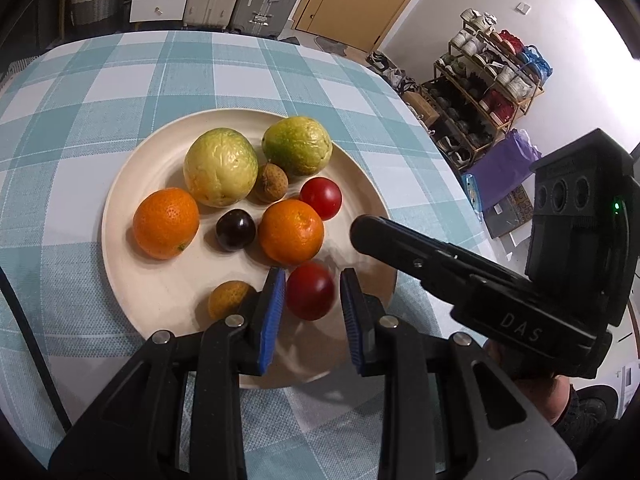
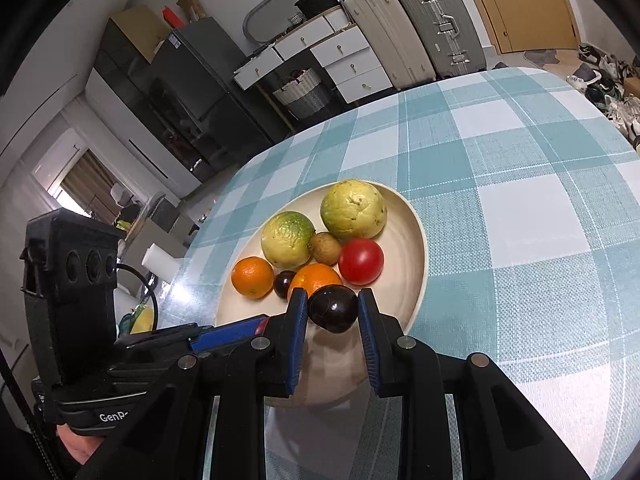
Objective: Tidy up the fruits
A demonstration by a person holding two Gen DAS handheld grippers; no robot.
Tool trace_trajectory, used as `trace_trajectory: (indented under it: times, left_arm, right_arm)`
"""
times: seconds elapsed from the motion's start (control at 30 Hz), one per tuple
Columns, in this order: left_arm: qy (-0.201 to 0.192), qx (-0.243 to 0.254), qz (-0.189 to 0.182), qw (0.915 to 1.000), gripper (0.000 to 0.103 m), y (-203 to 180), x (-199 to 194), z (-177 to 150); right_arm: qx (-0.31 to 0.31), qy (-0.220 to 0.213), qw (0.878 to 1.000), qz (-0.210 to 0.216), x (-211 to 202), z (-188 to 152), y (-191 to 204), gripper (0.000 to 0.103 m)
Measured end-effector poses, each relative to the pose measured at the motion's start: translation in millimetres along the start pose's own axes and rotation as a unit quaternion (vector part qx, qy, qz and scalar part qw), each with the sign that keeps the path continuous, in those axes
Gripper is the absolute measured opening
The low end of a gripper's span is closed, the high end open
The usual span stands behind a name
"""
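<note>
The left gripper [image 1: 313,294] has its blue-padded fingers [image 1: 273,312] set on either side of a red plum-like fruit [image 1: 310,290] at the near part of the cream plate [image 1: 120,184]; the fingers are drawn in close, grasping that fruit. A small yellow-brown fruit [image 1: 228,298] lies just left of the left finger, partly hidden by it. The right gripper [image 2: 332,316] has its fingers [image 2: 298,332] clenched on a dark purple plum [image 2: 333,309] above the plate [image 2: 418,248].

Farther in on the plate, in the left wrist view, an orange [image 1: 291,231] sits just behind the red fruit, with a dark plum [image 1: 235,229] beside it and a second orange [image 1: 166,223] at the left. A red tomato-like fruit [image 1: 321,197] lies to the right. Behind these, a small brown longan-like fruit [image 1: 271,182] touches two large yellow-green guavas [image 1: 220,166], [image 1: 297,145].

The plate rests on a tabletop [image 1: 60,120] covered with teal-and-white check cloth. Beyond the tabletop stand suitcases [image 2: 440,20], a white drawer unit [image 2: 352,64], and a shoe rack [image 1: 488,96].
</note>
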State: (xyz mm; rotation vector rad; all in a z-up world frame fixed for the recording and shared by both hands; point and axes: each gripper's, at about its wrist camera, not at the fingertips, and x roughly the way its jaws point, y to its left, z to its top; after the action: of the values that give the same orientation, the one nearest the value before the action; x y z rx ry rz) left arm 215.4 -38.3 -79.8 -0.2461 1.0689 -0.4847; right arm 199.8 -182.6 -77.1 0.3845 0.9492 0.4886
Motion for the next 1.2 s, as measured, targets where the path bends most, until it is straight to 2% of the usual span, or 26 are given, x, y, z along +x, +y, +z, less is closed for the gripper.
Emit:
trace_trajectory:
  times: [0.17,0.33,0.7,0.73,0.8,0.83,0.87,1.0,1.07,1.13,1.2]
  left_arm:
    - [-0.010,0.002,-0.008,0.9999,0.024,-2.9,-1.1,2.7]
    - [-0.014,0.000,0.004,0.9999,0.025,-3.3,-8.0,2.2]
    - [-0.061,-0.004,0.048,0.9969,0.031,-3.8,-48.2,-7.8]
    - [-0.065,-0.003,0.054,0.9964,0.032,-4.5,-51.8,-8.8]
    - [-0.075,0.000,0.067,0.9949,0.032,-7.2,-60.2,-11.0]
    - [-0.081,0.002,0.073,0.9940,0.036,-9.2,-64.7,-11.9]
    - [-0.089,0.005,0.079,0.9929,0.039,-11.1,-69.6,-12.9]
    - [-0.126,-0.002,0.102,0.9868,0.068,-14.9,-92.6,-17.6]
    - [-0.151,-0.004,0.115,0.9818,0.073,-16.4,-107.2,-20.8]
    - [-0.167,-0.002,0.125,0.9779,0.081,-18.4,-117.3,-21.0]
    - [-0.184,0.002,0.139,0.9731,0.083,-21.7,-127.8,-23.0]
  right_arm:
    - [0.002,0.008,1.000,0.006,6.1,3.2,0.1,0.029]
    - [0.008,-0.015,1.000,0.007,-5.6,3.6,-4.5,0.048]
    - [0.004,-0.068,0.998,-0.009,-46.1,5.4,-1.3,0.052]
    - [0.001,-0.072,0.997,-0.010,-49.2,5.2,0.3,0.054]
    - [-0.007,-0.083,0.996,-0.018,-57.1,3.6,5.0,0.068]
    - [-0.011,-0.091,0.996,-0.022,-61.5,2.5,7.3,0.075]
    - [-0.016,-0.101,0.995,-0.023,-66.8,1.5,10.2,0.076]
    - [-0.032,-0.116,0.993,-0.020,-79.9,-1.5,21.6,0.079]
    - [-0.045,-0.129,0.990,-0.031,-87.1,-4.2,28.8,0.088]
    - [-0.055,-0.141,0.988,-0.032,-94.6,-7.4,35.0,0.089]
    - [-0.063,-0.147,0.987,-0.033,-100.8,-10.2,40.6,0.092]
